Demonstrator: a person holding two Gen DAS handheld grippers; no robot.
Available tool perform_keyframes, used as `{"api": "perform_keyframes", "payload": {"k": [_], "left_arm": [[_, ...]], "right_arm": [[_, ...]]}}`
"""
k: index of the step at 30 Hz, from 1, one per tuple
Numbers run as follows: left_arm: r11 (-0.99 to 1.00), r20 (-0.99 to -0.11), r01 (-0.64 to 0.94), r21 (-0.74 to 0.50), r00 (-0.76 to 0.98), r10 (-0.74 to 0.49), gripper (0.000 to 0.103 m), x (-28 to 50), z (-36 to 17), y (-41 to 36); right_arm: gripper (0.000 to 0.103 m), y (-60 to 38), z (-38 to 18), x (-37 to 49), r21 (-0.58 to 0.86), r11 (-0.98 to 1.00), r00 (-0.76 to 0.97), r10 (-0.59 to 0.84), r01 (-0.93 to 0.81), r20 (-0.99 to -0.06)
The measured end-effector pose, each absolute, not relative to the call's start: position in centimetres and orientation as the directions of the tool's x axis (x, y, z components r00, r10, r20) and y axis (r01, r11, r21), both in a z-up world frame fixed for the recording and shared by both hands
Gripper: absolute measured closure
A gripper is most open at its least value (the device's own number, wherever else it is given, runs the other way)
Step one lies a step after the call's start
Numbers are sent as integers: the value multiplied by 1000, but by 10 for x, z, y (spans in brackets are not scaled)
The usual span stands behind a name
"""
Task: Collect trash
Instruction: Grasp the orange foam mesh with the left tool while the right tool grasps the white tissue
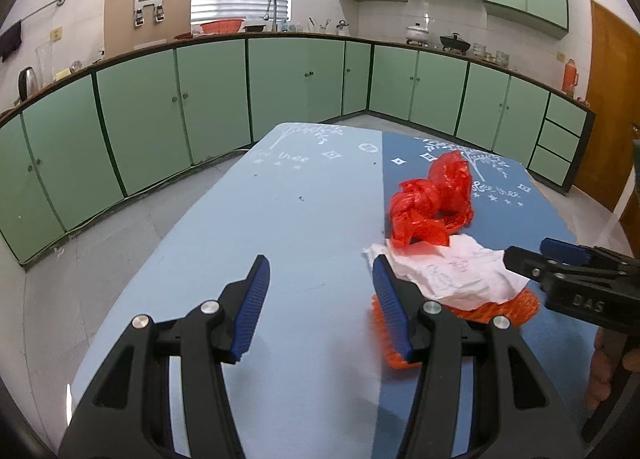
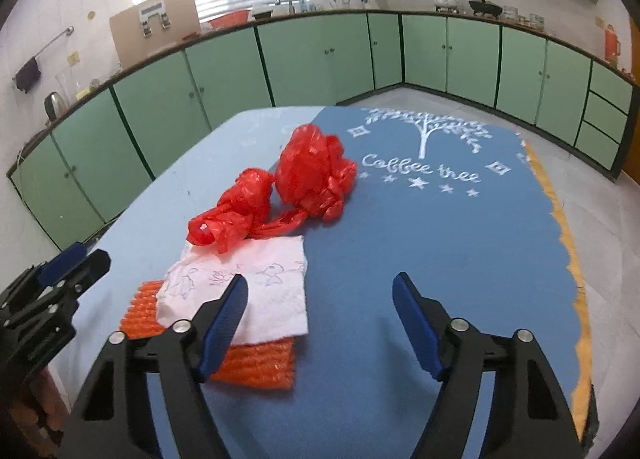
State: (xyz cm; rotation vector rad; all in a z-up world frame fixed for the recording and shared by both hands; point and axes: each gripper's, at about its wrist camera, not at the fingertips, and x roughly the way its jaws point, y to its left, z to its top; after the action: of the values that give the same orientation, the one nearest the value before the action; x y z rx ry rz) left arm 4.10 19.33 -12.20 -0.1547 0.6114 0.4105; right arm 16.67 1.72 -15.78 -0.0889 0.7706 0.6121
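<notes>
Crumpled red plastic bags [image 1: 434, 199] [image 2: 288, 187] lie on the blue tablecloth [image 1: 304, 227] [image 2: 440, 243]. In front of them a white tissue with drawings [image 1: 452, 271] [image 2: 248, 291] lies over an orange ribbed bubble wrap piece [image 1: 504, 309] [image 2: 256, 367]. My left gripper [image 1: 320, 299] is open and empty over the light blue cloth, its right finger by the tissue's left edge. My right gripper [image 2: 320, 319] is open and empty, its left finger over the tissue. The right gripper also shows in the left wrist view [image 1: 560, 259], and the left gripper in the right wrist view [image 2: 60, 271].
Green kitchen cabinets [image 1: 200, 99] [image 2: 320, 55] line the walls behind the table. A counter holds a sink tap [image 1: 272, 11], pots [image 1: 418, 33] and a kettle [image 1: 28, 83]. The cloth's scalloped right edge [image 2: 568, 243] marks the table's side. A brown door [image 1: 612, 107] is far right.
</notes>
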Motion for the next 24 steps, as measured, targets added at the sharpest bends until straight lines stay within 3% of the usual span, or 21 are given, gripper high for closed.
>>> {"api": "perform_keyframes", "payload": {"k": [8, 10, 12, 13, 15, 24], "left_arm": [[905, -596, -424, -36, 736, 321, 49, 41, -128, 203], [905, -600, -424, -42, 735, 317, 49, 42, -129, 204], [905, -602, -423, -45, 735, 313, 49, 42, -130, 204], [906, -603, -421, -45, 735, 311, 49, 42, -130, 203], [908, -603, -417, -46, 736, 308, 49, 42, -130, 202], [928, -603, -362, -84, 760, 242, 39, 39, -124, 180]], "right_arm": [[48, 32, -176, 171, 141, 825, 522, 468, -547, -713], [59, 33, -176, 171, 155, 817, 511, 482, -555, -712], [79, 36, -177, 170, 166, 796, 486, 505, -583, -713], [80, 38, -177, 168, 159, 790, 484, 507, -593, -714], [91, 42, -174, 162, 117, 786, 502, 494, -608, -710], [96, 16, -141, 154, 152, 796, 545, 525, -586, -654]]}}
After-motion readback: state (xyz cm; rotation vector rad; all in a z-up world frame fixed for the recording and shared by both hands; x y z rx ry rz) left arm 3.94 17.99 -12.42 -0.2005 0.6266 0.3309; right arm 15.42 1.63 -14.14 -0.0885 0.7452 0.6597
